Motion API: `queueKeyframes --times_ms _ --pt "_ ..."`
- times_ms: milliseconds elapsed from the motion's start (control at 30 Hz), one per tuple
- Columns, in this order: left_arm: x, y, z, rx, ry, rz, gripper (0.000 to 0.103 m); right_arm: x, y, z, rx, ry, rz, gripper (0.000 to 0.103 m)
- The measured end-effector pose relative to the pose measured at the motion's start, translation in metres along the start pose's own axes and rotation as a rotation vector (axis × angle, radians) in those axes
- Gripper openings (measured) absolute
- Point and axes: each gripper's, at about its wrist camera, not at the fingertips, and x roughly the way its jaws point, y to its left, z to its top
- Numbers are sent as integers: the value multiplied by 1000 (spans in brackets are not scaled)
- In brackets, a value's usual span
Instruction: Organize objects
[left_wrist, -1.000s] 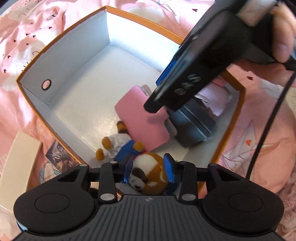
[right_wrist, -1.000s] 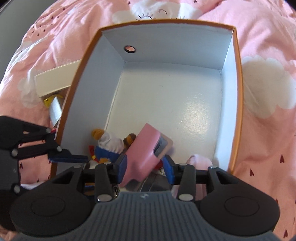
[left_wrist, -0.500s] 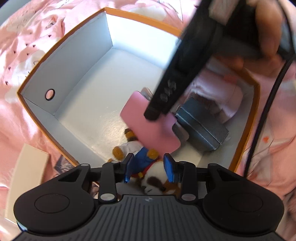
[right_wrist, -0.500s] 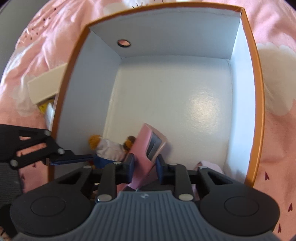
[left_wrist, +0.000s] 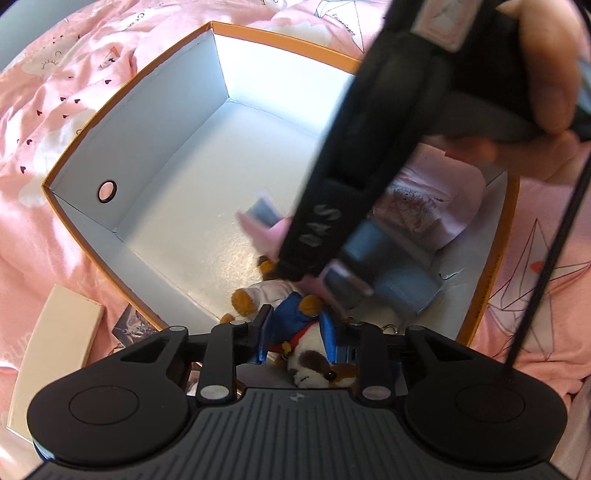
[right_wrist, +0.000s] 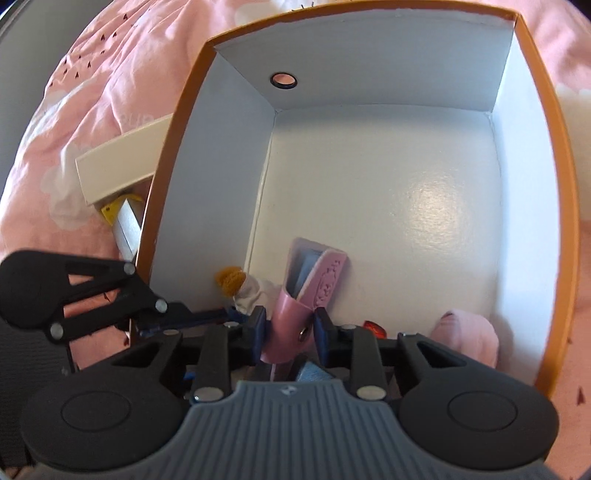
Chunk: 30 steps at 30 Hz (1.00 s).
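Observation:
An orange-rimmed white box (left_wrist: 129, 110) (right_wrist: 177, 122) lies open on a pink bedspread. My left gripper (left_wrist: 295, 341) is shut on a plush dog in a blue jacket (left_wrist: 295, 325), held at the box's near wall. My right gripper (right_wrist: 290, 332) is shut on a pink case (right_wrist: 295, 310) with a blue-grey insert, held on edge over the box floor. In the left wrist view the right gripper's black body (left_wrist: 369, 147) crosses above the pink case (left_wrist: 266, 229). The plush's orange paw (right_wrist: 229, 280) shows in the right wrist view.
In the box lie a grey-blue box (left_wrist: 399, 280) and a pink cloth bundle (left_wrist: 424, 206) (right_wrist: 465, 336). A cream flat box (left_wrist: 55, 354) (right_wrist: 122, 162) and cards (left_wrist: 129, 325) lie outside the left wall. A black cable (left_wrist: 546, 251) hangs at right.
My right gripper has closed on the pink case and turned it from lying flat to standing on edge. The left gripper has drawn the plush slightly back toward the near wall.

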Motion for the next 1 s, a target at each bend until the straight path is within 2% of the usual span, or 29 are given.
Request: queueKeyframes --times_ms 233,333,500,633,700,800,833,867,1000 --pt "0 -5 3 21 4 30 31 -18 16 -13 -134 64 -106 25" --pt "-4 -3 3 3 -18 13 31 -20 21 -11 -164 98 -89 25" --pt "-23 4 -1 -66 -93 -49 31 -5 24 2 -118 168 -24 25" --pt "-34 13 -12 -92 -123 -79 31 7 25 5 -96 182 -39 25" --pt "-37 14 -15 -106 -137 -98 31 8 30 2 -124 183 -53 25" --pt "-36 15 -18 -107 -146 -125 31 7 38 0 -190 188 -87 30" --pt "-36 15 -18 -106 -147 -127 31 5 40 1 -198 190 -87 37" --pt "-35 16 -17 -105 -149 -128 31 3 38 1 -195 189 -78 38" --pt "-19 23 -19 -102 -162 -149 31 -5 34 6 -175 171 -72 38"
